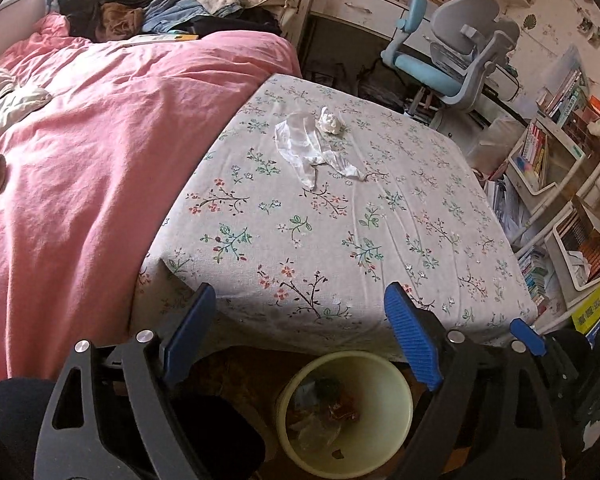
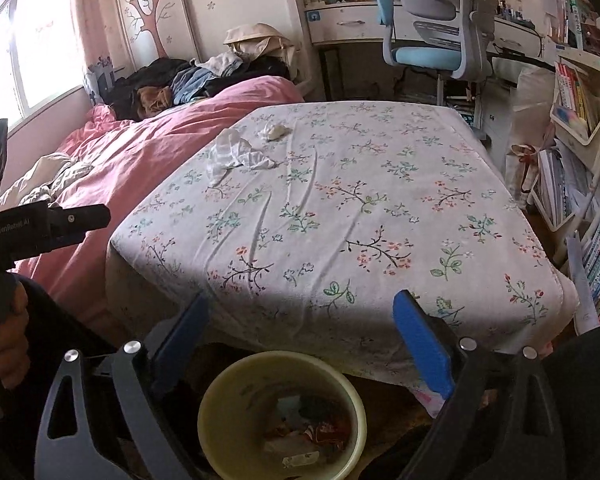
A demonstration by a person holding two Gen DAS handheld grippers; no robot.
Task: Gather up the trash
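Left hand-held gripper (image 1: 300, 340) and right hand-held gripper (image 2: 300, 340): jaws apart, empty, above bin (image 2: 220, 388) holding trash. Left to collect: tissue (image 1: 304, 148), wad (image 1: 331, 121), on bed (image 1: 340, 240).

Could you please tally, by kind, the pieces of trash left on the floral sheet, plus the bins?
Clear plastic wrapper: 1
Crumpled tissue: 1
Bin: 1
Total: 3
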